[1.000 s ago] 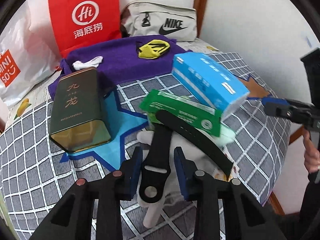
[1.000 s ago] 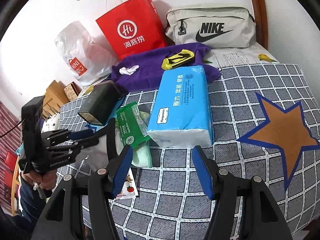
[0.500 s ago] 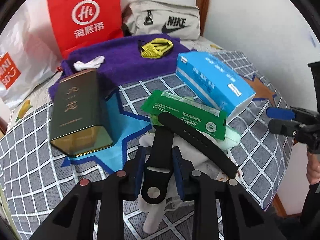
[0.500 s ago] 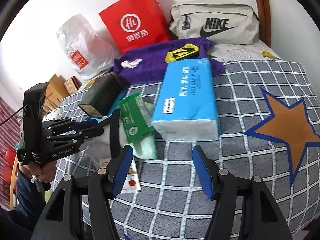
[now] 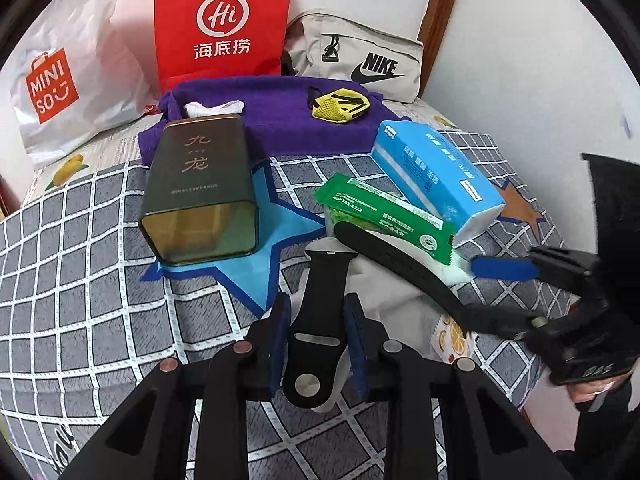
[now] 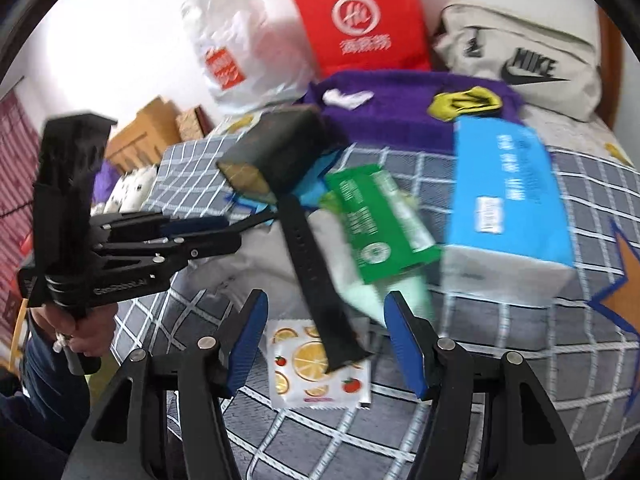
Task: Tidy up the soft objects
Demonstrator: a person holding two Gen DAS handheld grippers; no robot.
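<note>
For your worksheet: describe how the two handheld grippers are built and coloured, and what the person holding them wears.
Both the left gripper and the right gripper have black, angular linkage frames with round metal pivot pins and flat blue pads. White lettering marks the left gripper's body. The person's hand wears a ring; the sleeve is dark.

A black strap (image 5: 320, 312) is being shown between blue pads (image 5: 280, 332); beyond the claw (image 5: 316, 336), a green packet (image 5: 384, 216), blue box (image 5: 436, 176) and purple towel (image 5: 276, 120) are being displayed on grey checked bedding (image 5: 80, 280).

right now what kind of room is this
Probably a bedroom: a bed under a grey checked quilt with stars, a brown wooden headboard against the white wall, and wooden furniture beside it.
</note>
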